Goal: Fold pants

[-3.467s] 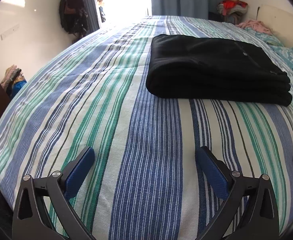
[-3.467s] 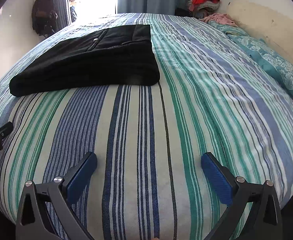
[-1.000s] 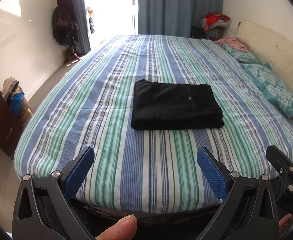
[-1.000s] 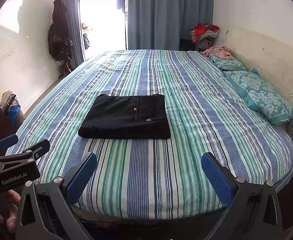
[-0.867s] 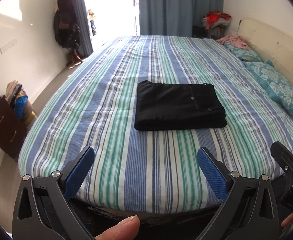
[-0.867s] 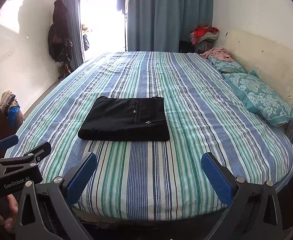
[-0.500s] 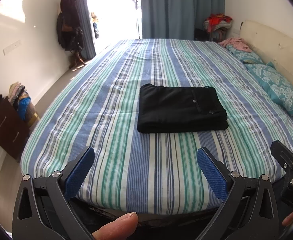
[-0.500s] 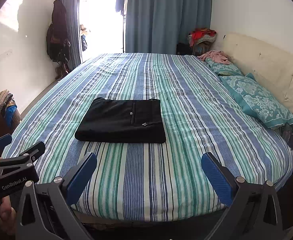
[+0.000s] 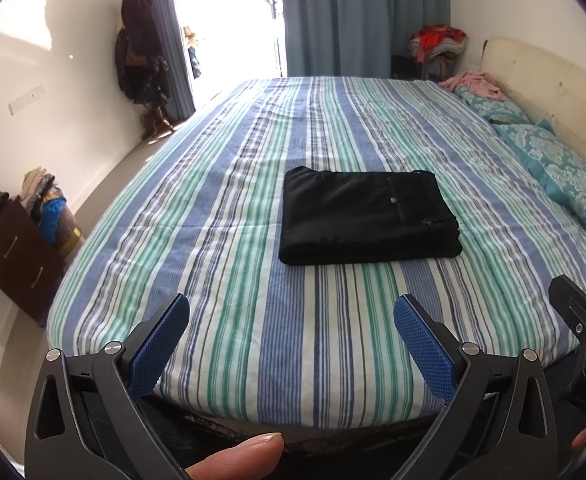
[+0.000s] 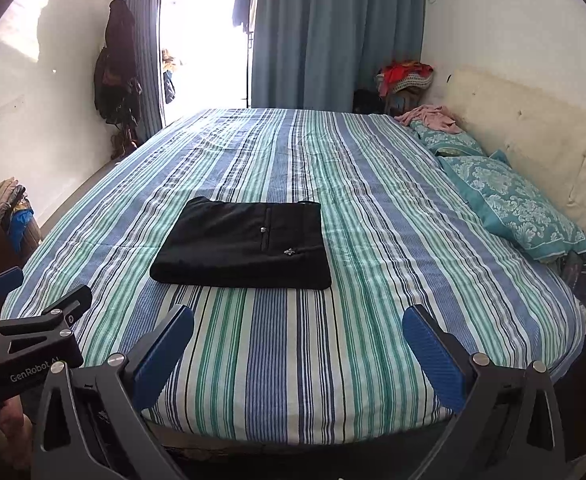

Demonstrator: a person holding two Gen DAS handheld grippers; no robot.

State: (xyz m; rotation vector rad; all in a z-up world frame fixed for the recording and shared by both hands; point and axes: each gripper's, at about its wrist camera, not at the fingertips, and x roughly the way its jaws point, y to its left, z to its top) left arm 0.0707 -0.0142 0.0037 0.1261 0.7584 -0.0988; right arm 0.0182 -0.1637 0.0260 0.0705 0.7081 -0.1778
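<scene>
A striped bed (image 9: 221,216) in blue, green and white fills most of both views, with a cream headboard (image 10: 533,148) along its right side and teal patterned pillows (image 10: 513,208) below it. Blue curtains (image 10: 333,32) hang at the far wall. The black pants (image 9: 367,216) lie folded into a flat rectangle near the middle of the bed, well apart from both tools. The left tongs (image 9: 291,344) and right tongs (image 10: 297,354) hover past the near edge, each spread wide and holding nothing.
</scene>
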